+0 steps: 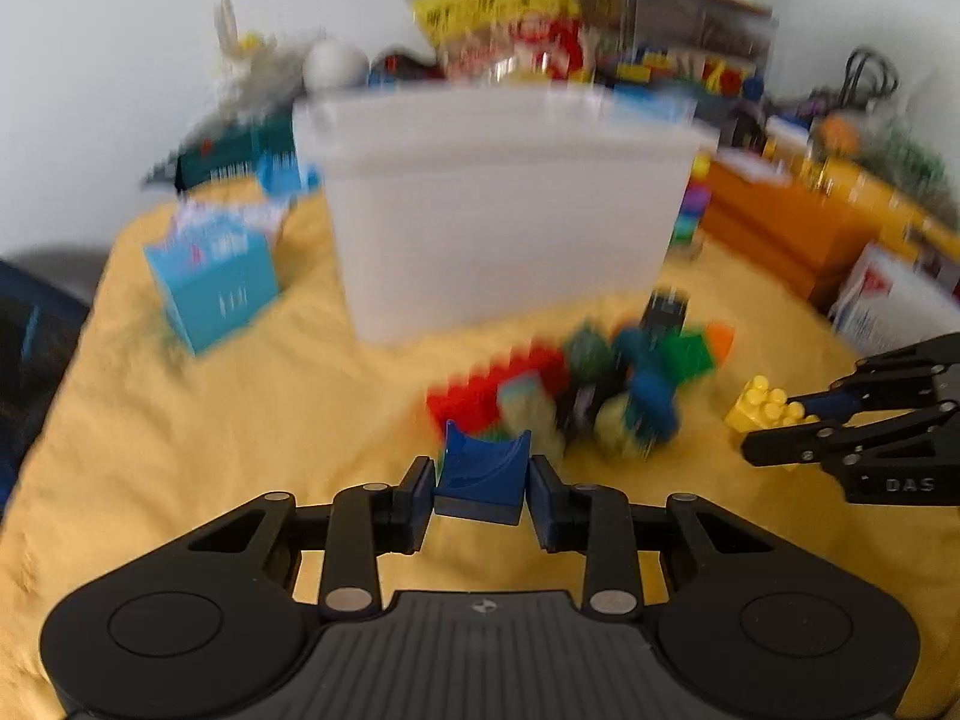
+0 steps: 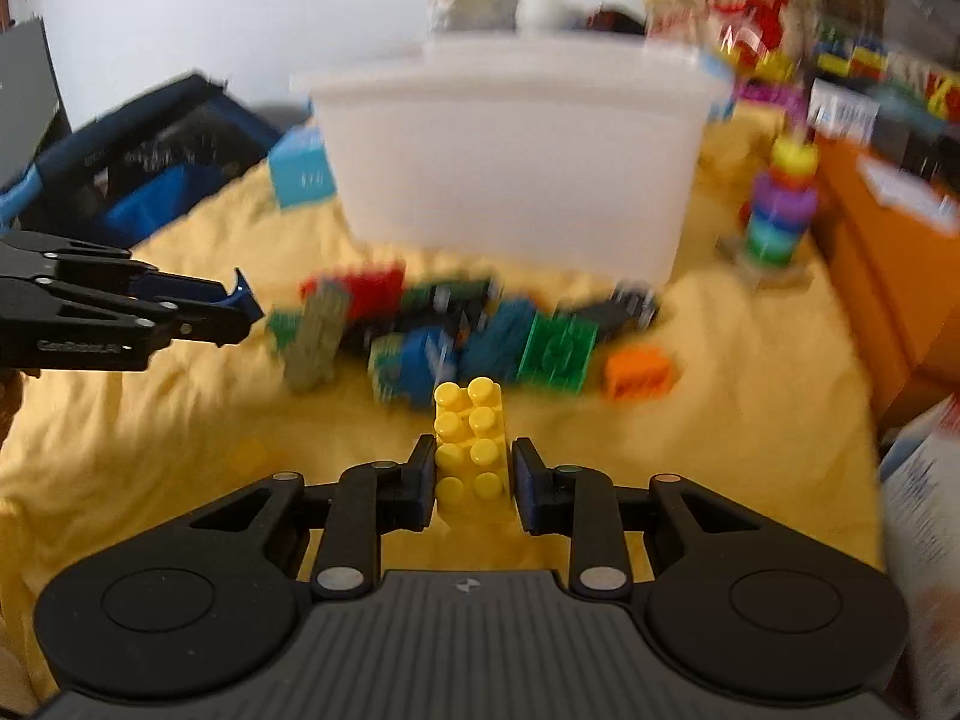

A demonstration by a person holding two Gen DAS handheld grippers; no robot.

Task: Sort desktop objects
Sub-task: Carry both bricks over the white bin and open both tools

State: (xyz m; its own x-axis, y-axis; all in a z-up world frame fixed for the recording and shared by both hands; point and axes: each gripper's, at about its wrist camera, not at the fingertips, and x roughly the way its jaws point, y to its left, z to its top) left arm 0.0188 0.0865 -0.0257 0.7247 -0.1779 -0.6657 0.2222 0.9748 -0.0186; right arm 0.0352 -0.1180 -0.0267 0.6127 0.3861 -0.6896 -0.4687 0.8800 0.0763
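My left gripper is shut on a dark blue curved block, held above the yellow cloth. My right gripper is shut on a yellow studded brick. From the left wrist view the right gripper shows at the right edge with the yellow brick. The right wrist view catches the left gripper at the left edge with the blue block. A blurred pile of loose bricks lies between them, in front of a translucent white bin.
A light blue box stands left of the bin. A stacked ring toy and orange boxes are to the right. An orange brick lies apart from the pile. Toys and packages crowd the back. A dark blue bag sits at left.
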